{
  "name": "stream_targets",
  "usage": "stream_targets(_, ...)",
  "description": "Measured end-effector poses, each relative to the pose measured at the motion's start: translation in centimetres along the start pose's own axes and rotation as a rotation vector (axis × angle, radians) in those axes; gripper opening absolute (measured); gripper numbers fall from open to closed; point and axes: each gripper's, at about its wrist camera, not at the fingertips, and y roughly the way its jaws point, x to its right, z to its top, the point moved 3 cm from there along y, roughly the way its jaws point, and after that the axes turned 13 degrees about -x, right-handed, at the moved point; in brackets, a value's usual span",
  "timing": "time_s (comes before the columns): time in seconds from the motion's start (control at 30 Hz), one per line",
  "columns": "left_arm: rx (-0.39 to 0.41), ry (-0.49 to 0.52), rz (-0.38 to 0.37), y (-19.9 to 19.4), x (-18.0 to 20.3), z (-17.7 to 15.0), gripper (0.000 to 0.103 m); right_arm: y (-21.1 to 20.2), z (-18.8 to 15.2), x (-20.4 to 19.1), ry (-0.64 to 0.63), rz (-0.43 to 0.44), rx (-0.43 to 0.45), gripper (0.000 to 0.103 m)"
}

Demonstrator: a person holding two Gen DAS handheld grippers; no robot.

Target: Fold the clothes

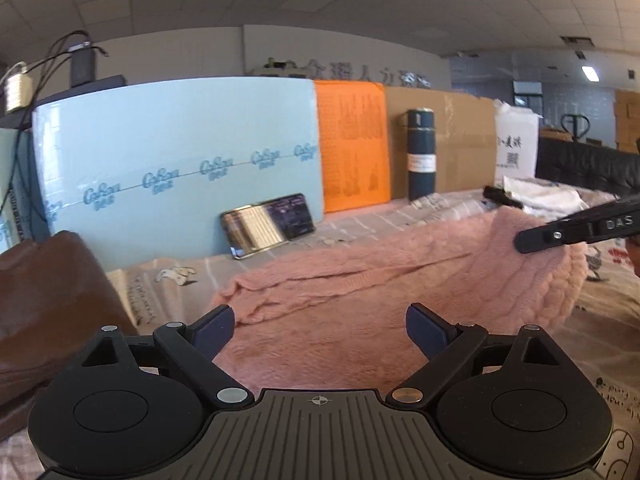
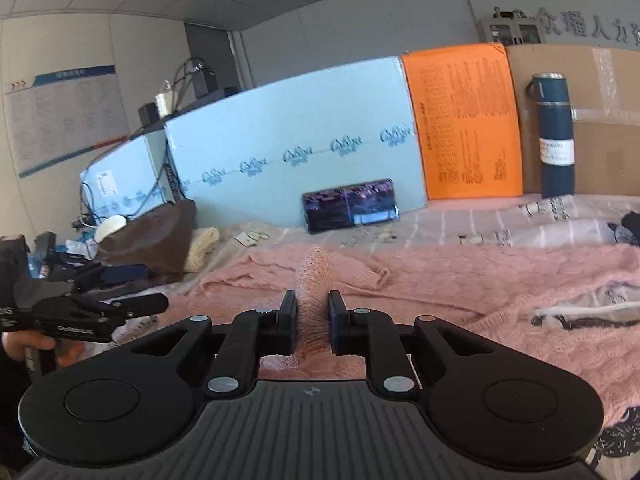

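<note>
I'm pinching a ridge of the pink sweater (image 2: 460, 280) in my right tongs (image 2: 313, 316); it's lying across the bed (image 2: 460, 220). Left tongs (image 1: 320, 332) are hanging wide open, empty. Thin grip might be slipping if I'm yanking.

A fuzzy, rough-knit pink sweater (image 1: 360, 280) is seen on the printed matt cloth bedsheet (image 1: 616, 280); a glossy phone (image 2: 352, 205) and a smooth flask (image 2: 554, 136) are seen at its far edge.
</note>
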Motion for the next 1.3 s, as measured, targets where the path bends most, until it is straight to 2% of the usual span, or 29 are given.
stream_targets(0.07, -0.038, 0.058, -0.010, 1.0, 1.2, 0.0, 0.095, 1.3, -0.8, 0.2, -0.027, -0.075, -0.017, 0.015)
stream_targets(0.1, -0.070, 0.073, -0.002, 1.7, 1.5, -0.1, 0.095, 1.8, -1.1, 0.3, -0.038, -0.109, -0.022, 0.019)
stream_targets(0.17, -0.124, 0.103, 0.038, 2.6, 1.9, -0.6, 0.095, 2.6, -1.6, 0.6, -0.060, -0.176, -0.031, 0.033)
stream_targets(0.2, -0.138, 0.110, 0.053, 2.8, 2.0, -0.7, 0.095, 2.9, -1.8, 0.7, -0.075, -0.205, -0.038, 0.043)
stream_targets(0.23, -0.152, 0.118, 0.069, 3.0, 2.0, -0.9, 0.095, 3.1, -2.0, 0.9, -0.091, -0.234, -0.046, 0.047)
stream_targets(0.27, -0.157, 0.111, 0.070, 3.0, 1.9, -1.0, 0.095, 3.3, -2.3, 1.1, -0.103, -0.257, -0.052, 0.050)
stream_targets(0.3, -0.162, 0.105, 0.072, 3.0, 1.7, -1.0, 0.095, 3.4, -2.4, 1.3, -0.107, -0.271, -0.061, 0.056)
stream_targets(0.33, -0.150, 0.097, 0.074, 2.8, 1.6, -1.0, 0.095, 3.6, -2.4, 1.5, -0.102, -0.273, -0.068, 0.064)
stream_targets(0.37, -0.125, 0.083, 0.073, 2.5, 1.4, -0.9, 0.095, 3.6, -2.3, 1.8, -0.096, -0.273, -0.075, 0.068)
stream_targets(0.47, -0.086, 0.037, 0.100, 2.0, 0.7, -0.2, 0.095, 3.7, -2.5, 1.9, -0.099, -0.253, -0.081, 0.072)
stream_targets(0.57, -0.188, 0.050, 0.213, 3.7, 0.1, -0.5, 0.095, 4.2, -2.5, 1.6, -0.125, -0.270, -0.110, 0.077)
stream_targets(0.63, -0.232, 0.061, 0.222, 4.5, 0.0, -1.4, 0.095, 4.9, -2.6, 1.5, -0.147, -0.303, -0.150, 0.079)
stream_targets(0.73, -0.206, 0.056, 0.221, 4.1, -0.2, -1.3, 0.095, 5.4, -2.7, 2.0, -0.139, -0.300, -0.183, 0.082)
stream_targets(0.83, -0.123, 0.070, 0.209, 2.6, 0.1, -1.1, 0.095, 5.1, -2.6, 2.7, -0.106, -0.267, -0.173, 0.082)
stream_targets(0.9, -0.024, 0.106, 0.190, 1.1, 0.6, -1.0, 0.095, 4.3, -2.6, 3.0, -0.095, -0.238, -0.142, 0.082)
stream_targets(0.93, 0.016, 0.128, 0.182, 0.5, 1.0, -1.0, 0.095, 3.6, -2.6, 3.1, -0.106, -0.223, -0.113, 0.084)
stream_targets(1.03, 0.068, 0.200, 0.170, -0.8, 1.9, -1.0, 0.095, 1.3, -2.7, 3.5, -0.158, -0.181, -0.022, 0.094)
stream_targets(1.1, 0.065, 0.258, 0.148, -1.3, 2.5, -1.2, 0.095, -0.4, -2.8, 3.9, -0.217, -0.172, 0.024, 0.099)
stream_targets(1.17, 0.039, 0.318, 0.094, -1.7, 3.1, -1.4, 0.095, -1.8, -3.2, 4.6, -0.270, -0.175, 0.029, 0.099)
stream_targets(1.23, -0.021, 0.383, 0.016, -1.8, 3.6, -1.7, 0.095, -2.9, -3.7, 5.8, -0.312, -0.189, -0.006, 0.099)
stream_targets(1.3, -0.076, 0.441, -0.007, -1.7, 4.3, -2.1, 0.095, -3.8, -4.3, 6.9, -0.353, -0.208, -0.048, 0.099)
